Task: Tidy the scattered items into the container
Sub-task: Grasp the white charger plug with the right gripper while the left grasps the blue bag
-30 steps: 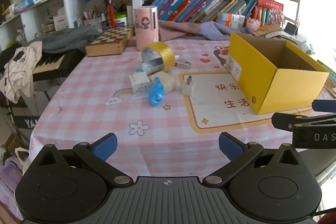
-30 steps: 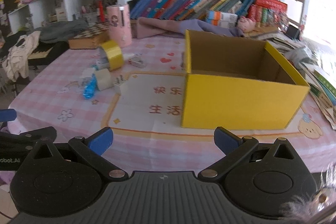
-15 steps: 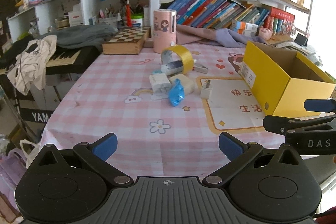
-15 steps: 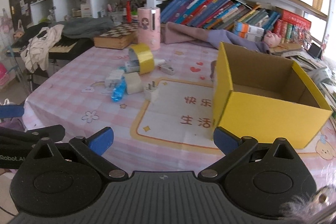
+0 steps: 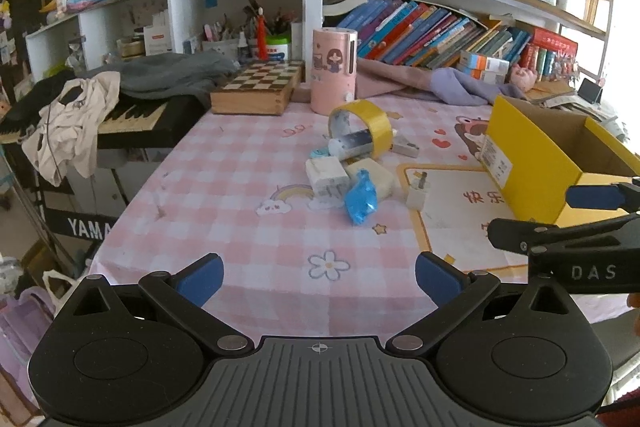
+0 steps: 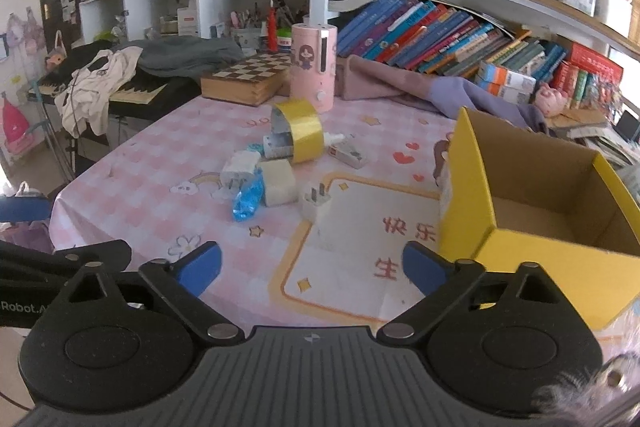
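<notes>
Scattered on the pink checked tablecloth lie a yellow tape roll [image 5: 362, 129] [image 6: 298, 135], a white charger [image 5: 326, 177] [image 6: 240, 171], a blue wrapper [image 5: 362, 201] [image 6: 248, 201], a cream block [image 6: 278, 181] and a white plug adapter [image 5: 418, 193] [image 6: 316, 205]. To their right stands the open yellow cardboard box [image 5: 532, 167] [image 6: 472, 187], whose visible inside is empty. My left gripper [image 5: 318, 277] is open over the table's near edge, holding nothing. My right gripper [image 6: 312, 267] hovers before the adapter with its jaws closing and nothing between them.
A pink cylinder [image 5: 334, 71], a chessboard box [image 5: 256, 91] and a purple cloth [image 5: 440, 87] sit at the table's back. A keyboard [image 5: 132, 119] draped with clothes stands off the left edge. Bookshelves fill the wall behind.
Both views have shifted, so the box now sits further right and the scattered pile nearer centre. The right gripper's fingertips have drawn slightly closer together.
</notes>
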A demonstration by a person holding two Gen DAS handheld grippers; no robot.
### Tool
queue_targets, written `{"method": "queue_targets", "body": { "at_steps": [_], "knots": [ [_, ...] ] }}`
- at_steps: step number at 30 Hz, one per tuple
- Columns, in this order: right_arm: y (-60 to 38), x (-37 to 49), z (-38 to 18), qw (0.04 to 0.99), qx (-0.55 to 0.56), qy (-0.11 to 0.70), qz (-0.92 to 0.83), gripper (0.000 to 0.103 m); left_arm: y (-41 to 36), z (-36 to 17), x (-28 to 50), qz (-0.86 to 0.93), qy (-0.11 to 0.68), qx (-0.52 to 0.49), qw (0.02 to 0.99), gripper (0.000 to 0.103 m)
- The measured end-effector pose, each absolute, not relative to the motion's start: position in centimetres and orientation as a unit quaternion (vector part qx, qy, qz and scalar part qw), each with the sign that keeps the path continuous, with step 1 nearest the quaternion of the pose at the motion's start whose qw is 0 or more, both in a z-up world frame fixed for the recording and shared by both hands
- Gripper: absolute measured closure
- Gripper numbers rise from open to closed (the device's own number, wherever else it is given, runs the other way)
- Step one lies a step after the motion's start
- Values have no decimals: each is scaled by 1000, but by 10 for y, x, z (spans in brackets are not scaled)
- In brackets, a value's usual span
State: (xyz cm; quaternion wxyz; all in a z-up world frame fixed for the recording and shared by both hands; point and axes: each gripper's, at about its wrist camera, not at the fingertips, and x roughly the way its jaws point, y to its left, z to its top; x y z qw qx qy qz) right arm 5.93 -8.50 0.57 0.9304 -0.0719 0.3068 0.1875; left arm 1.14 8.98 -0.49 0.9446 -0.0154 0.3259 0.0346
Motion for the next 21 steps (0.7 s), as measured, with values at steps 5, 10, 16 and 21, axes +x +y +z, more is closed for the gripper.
{"method": "queue_targets", "body": {
  "at_steps": [5,10,16,21],
  "knots": [
    [-77,85,5,930,-75,306,190,19,95,-6,33,49,327,-11,944,1],
    [-70,111,2,926,-79,310,198,19,96,-10,57,47,338,-3,940,1],
    [-63,143,-5,918,-82,329,204,27,93,-20,84,38,359,6,933,10],
    [-56,168,-17,905,-87,361,208,34,89,-29,103,25,374,15,927,17]
  ]
}}
